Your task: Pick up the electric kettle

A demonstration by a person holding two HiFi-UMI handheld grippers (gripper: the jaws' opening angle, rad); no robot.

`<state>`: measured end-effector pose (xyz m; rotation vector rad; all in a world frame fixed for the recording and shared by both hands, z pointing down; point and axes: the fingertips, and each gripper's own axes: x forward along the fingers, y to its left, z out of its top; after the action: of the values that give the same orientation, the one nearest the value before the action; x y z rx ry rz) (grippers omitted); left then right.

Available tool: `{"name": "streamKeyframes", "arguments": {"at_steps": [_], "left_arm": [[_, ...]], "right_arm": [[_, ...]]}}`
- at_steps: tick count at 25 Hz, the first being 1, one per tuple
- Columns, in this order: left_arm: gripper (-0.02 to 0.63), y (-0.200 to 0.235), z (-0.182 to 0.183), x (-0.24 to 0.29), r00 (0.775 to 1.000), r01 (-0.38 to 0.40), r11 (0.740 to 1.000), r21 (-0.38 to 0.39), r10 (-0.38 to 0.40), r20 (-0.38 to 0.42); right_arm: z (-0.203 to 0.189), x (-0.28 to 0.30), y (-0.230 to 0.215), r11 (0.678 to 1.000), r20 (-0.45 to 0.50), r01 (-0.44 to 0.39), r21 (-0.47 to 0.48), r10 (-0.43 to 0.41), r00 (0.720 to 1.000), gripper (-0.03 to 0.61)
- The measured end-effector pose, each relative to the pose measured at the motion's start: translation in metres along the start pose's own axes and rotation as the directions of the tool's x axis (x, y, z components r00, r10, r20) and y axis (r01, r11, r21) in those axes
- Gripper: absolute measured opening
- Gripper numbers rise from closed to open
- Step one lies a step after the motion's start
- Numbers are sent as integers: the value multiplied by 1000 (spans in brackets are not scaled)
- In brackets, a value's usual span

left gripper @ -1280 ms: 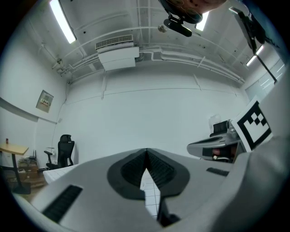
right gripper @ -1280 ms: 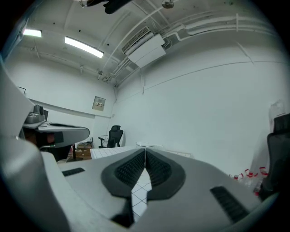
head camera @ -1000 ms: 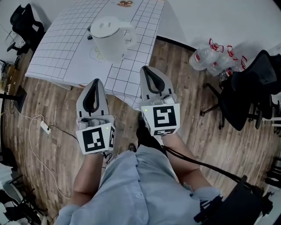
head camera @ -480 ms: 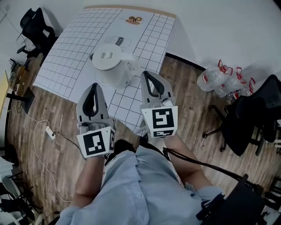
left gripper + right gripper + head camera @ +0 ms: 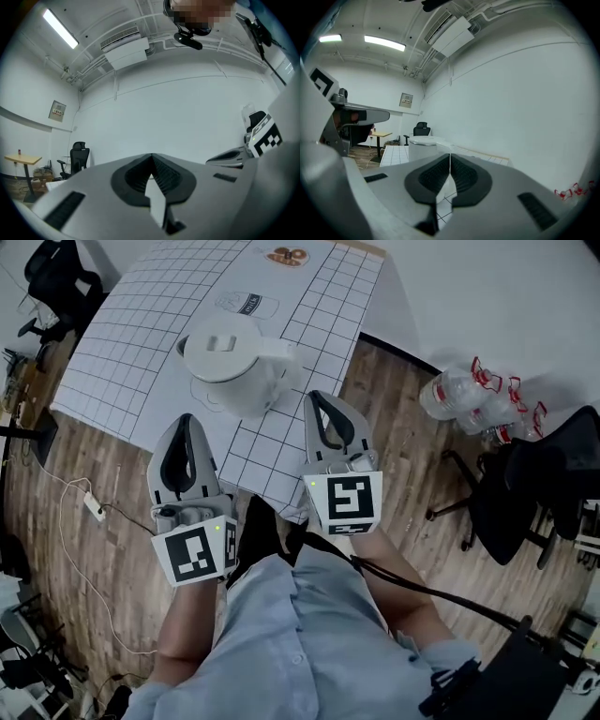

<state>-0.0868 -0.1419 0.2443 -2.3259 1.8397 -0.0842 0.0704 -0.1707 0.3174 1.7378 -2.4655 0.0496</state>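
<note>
Two shut claws near the white kettle.

The electric kettle (image 5: pixel 232 360) stands on the gridded table (image 5: pixel 112 362) in the upper left of the head view. Its handle (image 5: pixel 284 352) seems to stick out to the right. The left gripper (image 5: pixel 184 420) is by the table's near edge, to the lower left of the kettle. The right gripper (image 5: pixel 320 396) is just below the handle. Neither one touches the kettle. Both point toward it, likely to line up for a grab. In each gripper view the jaws are pressed together with nothing in them. They would need to open to fit around the handle.
</note>
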Motion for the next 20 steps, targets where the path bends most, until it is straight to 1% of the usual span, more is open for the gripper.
{"name": "streamKeyframes", "arguments": {"at_steps": [5, 9, 10, 12, 13, 17, 20], "left_arm": [[2, 9, -26, 5, 999, -2, 1000, -28, 1, -39], [2, 11, -46, 10, 997, 11, 999, -32, -13, -76], [2, 13, -50, 12, 996, 14, 999, -33, -17, -85], [2, 17, -56, 16, 995, 17, 999, -33, -20, -99], [2, 20, -58, 19, 994, 16, 999, -34, -19, -105], [2, 33, -70, 31, 992, 7, 999, -33, -12, -126], [2, 48, -80, 42, 990, -14, 1000, -28, 10, -144]], "right_arm": [[-35, 11, 3, 1000, -66, 27, 10, -27, 997, 3], [-54, 21, 4, 998, -93, 59, 32, -56, 994, 8], [-58, 24, 4, 997, -100, 73, 34, -69, 993, 23], [-66, 32, 3, 994, -124, 96, 43, -90, 988, 220], [-70, 36, 2, 993, -137, 107, 52, -99, 986, 250], [-81, 54, -4, 989, -169, 137, 53, -127, 977, 259], [-86, 71, -6, 988, -185, 146, 46, -135, 973, 258]]}}
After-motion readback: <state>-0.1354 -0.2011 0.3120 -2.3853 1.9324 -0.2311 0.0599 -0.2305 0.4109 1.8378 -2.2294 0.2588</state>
